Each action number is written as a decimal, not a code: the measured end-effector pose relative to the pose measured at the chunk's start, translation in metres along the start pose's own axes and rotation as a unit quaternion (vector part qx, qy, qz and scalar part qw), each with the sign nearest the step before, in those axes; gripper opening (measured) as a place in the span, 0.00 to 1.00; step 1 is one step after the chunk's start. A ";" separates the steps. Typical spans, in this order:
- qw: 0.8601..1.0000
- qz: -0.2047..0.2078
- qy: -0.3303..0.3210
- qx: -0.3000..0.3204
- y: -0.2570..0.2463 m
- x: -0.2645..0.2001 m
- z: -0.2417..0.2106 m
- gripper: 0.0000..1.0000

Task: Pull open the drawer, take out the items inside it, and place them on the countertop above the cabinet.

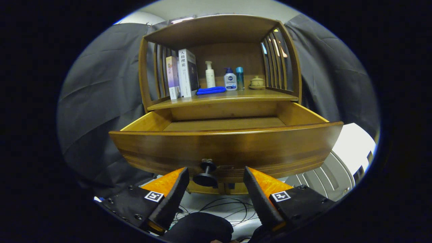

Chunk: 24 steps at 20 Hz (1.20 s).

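Drawer [222, 148] stands pulled well out from the cabinet, front panel just ahead of the fingers. The visible part of its floor is bare wood; the near strip behind the front panel is hidden, so whether anything remains inside cannot be told. Knob [206, 173] hangs on the front panel, between the fingertips but nearer the left one, untouched. Gripper [216, 175] wide open, holding nothing. Countertop [236, 97] above carries two books [182, 72], a folded blue cloth [211, 90], a white pump bottle [210, 74], a second pump bottle [230, 79], a slim blue bottle [239, 77] and a small lidded pot [257, 82]. Judgement: opening step done; emptying looks largely or wholly finished.
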State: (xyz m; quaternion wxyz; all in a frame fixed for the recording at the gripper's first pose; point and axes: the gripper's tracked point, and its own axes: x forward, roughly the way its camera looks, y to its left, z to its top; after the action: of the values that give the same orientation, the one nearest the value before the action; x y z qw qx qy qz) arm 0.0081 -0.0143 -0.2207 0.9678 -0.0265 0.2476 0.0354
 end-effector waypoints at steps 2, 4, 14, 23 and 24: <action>1.000 0.009 -0.010 0.027 -0.005 -0.009 0.024 0.98; 0.999 0.007 -0.012 0.033 -0.015 -0.013 0.047 0.98; 0.996 0.002 0.042 -0.083 -0.024 0.037 0.127 0.98; 0.969 0.061 0.196 -0.138 0.014 0.113 0.103 1.00; 0.965 0.063 0.211 -0.141 0.014 0.121 0.098 1.00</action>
State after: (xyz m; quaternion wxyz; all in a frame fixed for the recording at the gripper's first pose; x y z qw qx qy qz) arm 0.1591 0.0135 -0.1939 0.8761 -0.1538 0.4397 0.1244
